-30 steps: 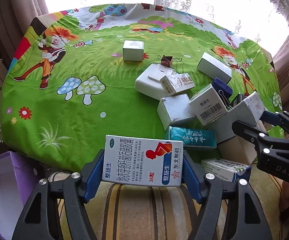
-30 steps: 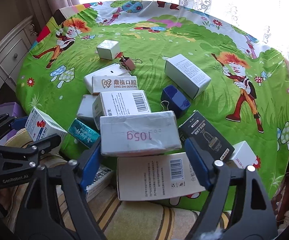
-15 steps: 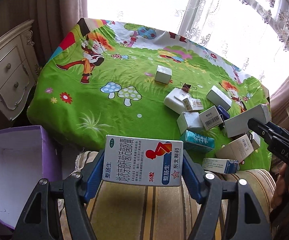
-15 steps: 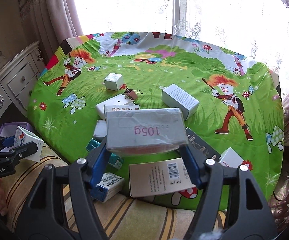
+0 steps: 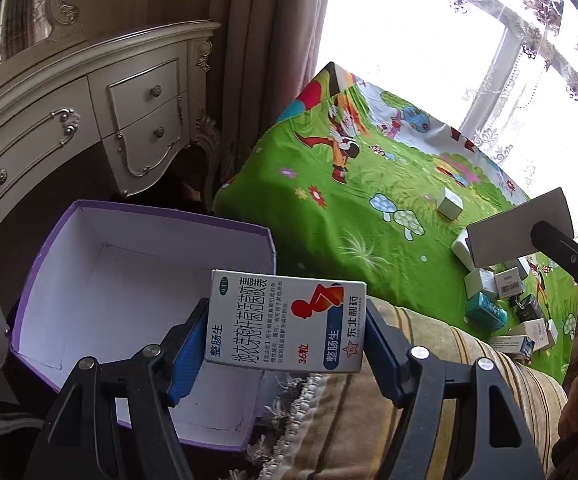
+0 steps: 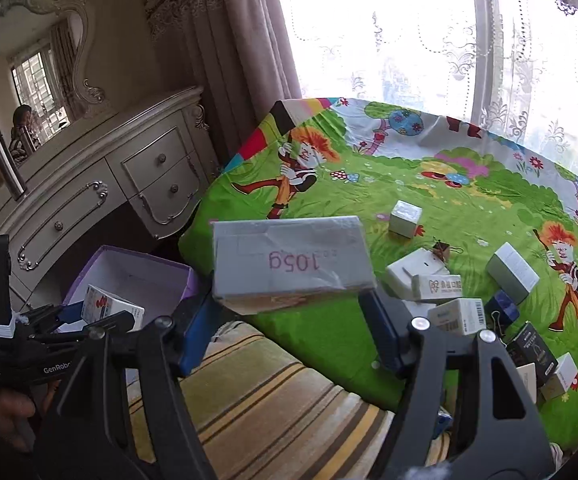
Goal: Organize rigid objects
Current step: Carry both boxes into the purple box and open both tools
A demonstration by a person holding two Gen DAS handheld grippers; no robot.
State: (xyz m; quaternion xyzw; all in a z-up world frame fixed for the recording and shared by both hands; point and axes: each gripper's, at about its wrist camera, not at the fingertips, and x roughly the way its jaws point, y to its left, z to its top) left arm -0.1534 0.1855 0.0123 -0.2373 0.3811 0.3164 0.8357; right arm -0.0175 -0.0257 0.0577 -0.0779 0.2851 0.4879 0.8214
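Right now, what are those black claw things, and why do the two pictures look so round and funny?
They are hand-held grippers, one in each of a person's hands, each with a small wide-angle camera that bends the picture. One picture looks along the left gripper, which squeezes a white medicine box with a red figure, above an empty purple storage box. The other looks along the right gripper, which squeezes a grey box marked 105g. Behind them a bed with a green cartoon sheet carries a pile of small cartons. A white dresser stands beside it.
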